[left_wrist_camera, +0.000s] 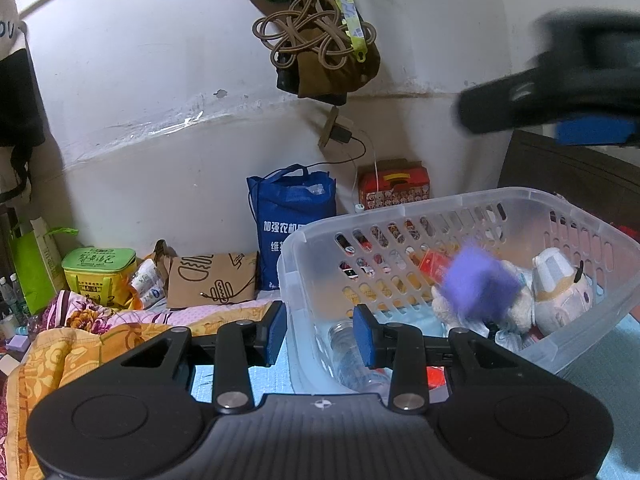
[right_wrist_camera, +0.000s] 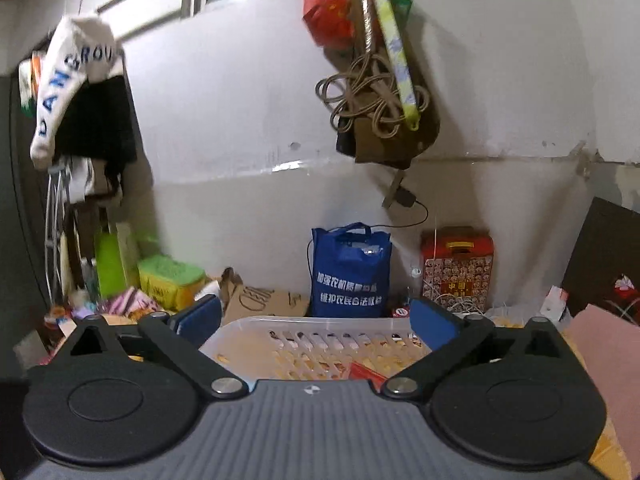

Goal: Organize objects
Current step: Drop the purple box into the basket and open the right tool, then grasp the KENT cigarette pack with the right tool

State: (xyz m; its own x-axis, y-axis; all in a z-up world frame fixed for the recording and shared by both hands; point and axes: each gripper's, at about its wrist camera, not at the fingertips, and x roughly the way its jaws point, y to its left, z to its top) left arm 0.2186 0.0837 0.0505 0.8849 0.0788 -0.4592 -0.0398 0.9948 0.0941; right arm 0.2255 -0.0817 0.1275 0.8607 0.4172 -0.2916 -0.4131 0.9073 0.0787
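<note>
I've got my left gripper [left_wrist_camera: 322,334] clamped on the near rim of the clear plastic basket [left_wrist_camera: 460,204], 1 pad outside the wall and 1 inside, I'd say to steady it and keep it tipped toward me so things drop in easily. The basket's long axis runs from near left to far right in the left view, its open mouth facing up and slightly my way.

My right gripper [right_wrist_camera: 316,318] is spread wide with nothing between the pads, sitting above the basket; in the left view it shows as a dark blur at upper right.

The purple block [left_wrist_camera: 478,284] is blurred inside the basket, right over the white plush toy [left_wrist_camera: 558,292], looks mid-drop, so I read it as just let go. It's roughly cubic, no clear long axis; tilted corner-down as far as the blur allows.

A plastic bottle [left_wrist_camera: 352,354] lies on the basket floor
</note>
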